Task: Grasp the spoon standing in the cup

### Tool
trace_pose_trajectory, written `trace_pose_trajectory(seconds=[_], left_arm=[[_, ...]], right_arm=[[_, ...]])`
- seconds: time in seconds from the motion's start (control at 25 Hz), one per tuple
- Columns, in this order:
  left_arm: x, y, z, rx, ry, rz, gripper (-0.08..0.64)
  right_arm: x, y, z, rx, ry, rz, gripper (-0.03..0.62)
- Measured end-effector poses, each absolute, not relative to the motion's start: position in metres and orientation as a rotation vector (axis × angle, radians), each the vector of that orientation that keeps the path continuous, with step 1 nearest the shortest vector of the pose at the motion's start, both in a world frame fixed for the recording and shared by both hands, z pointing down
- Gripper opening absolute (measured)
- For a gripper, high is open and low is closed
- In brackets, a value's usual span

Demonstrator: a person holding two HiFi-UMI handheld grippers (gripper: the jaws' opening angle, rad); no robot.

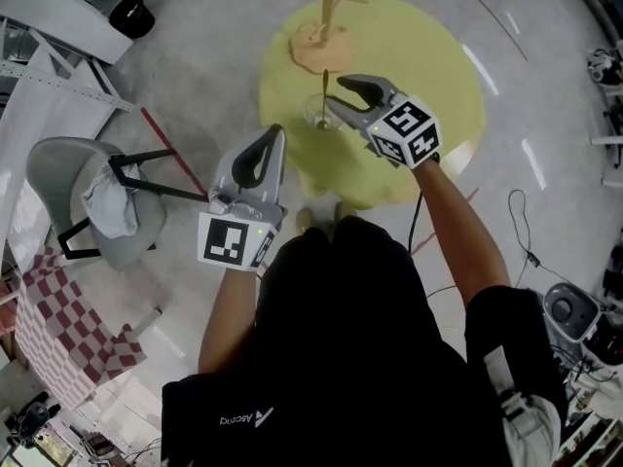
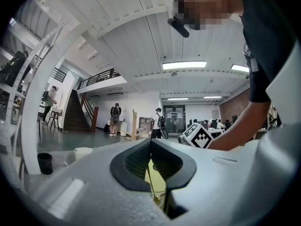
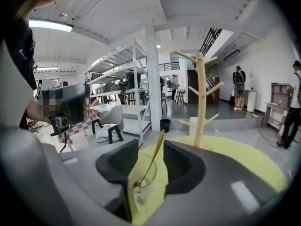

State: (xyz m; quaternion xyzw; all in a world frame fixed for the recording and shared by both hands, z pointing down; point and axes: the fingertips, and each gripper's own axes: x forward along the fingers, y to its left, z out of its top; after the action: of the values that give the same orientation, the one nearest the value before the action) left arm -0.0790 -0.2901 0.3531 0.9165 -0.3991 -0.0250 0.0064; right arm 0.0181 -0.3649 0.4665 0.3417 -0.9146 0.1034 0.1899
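Observation:
A clear glass cup (image 1: 318,115) stands on the round yellow table (image 1: 419,56), with a gold spoon (image 1: 325,86) upright in it. My right gripper (image 1: 334,91) reaches in from the right, its jaws open on either side of the spoon's handle. In the right gripper view the spoon (image 3: 157,149) leans between the dark pads (image 3: 181,166) without touching them, and the cup (image 3: 141,178) sits just below my right gripper (image 3: 150,147). My left gripper (image 1: 273,136) hangs off the table's left edge, shut and holding nothing. Through my left gripper (image 2: 150,141) I glimpse the cup (image 2: 159,192).
A wooden mug tree (image 1: 326,27) stands on the table just beyond the cup. A grey chair (image 1: 58,163) with a cloth on it is at the left, a checked cloth (image 1: 68,319) below it, a black bin (image 1: 131,16) at far left. Cables lie on the floor at the right.

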Motion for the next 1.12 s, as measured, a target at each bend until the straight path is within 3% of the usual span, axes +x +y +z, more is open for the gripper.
trace_pose_trajectory(seconds=[0.28,0.48,0.68,1.12], left_arm=[[-0.075,-0.303,0.358,2.820,-1.339,-0.001,0.011],[-0.081,-0.308,0.362,2.775,-1.398,0.019,0.011],[-0.076,-0.312,0.365,2.768,-1.419,0.023,0.011],[-0.066,-0.309,0.355,2.786,-1.414,-0.008,0.011]], right_arm=[[0.011,-0.397,0.494,0.791,-2.589,0.364,0.168],[0.003,-0.397,0.493,0.714,-2.615,0.333,0.042],[0.005,-0.392,0.482,0.735,-2.645,0.305,0.005],[0.026,-0.378,0.415,0.906,-2.760,0.335,0.003]])
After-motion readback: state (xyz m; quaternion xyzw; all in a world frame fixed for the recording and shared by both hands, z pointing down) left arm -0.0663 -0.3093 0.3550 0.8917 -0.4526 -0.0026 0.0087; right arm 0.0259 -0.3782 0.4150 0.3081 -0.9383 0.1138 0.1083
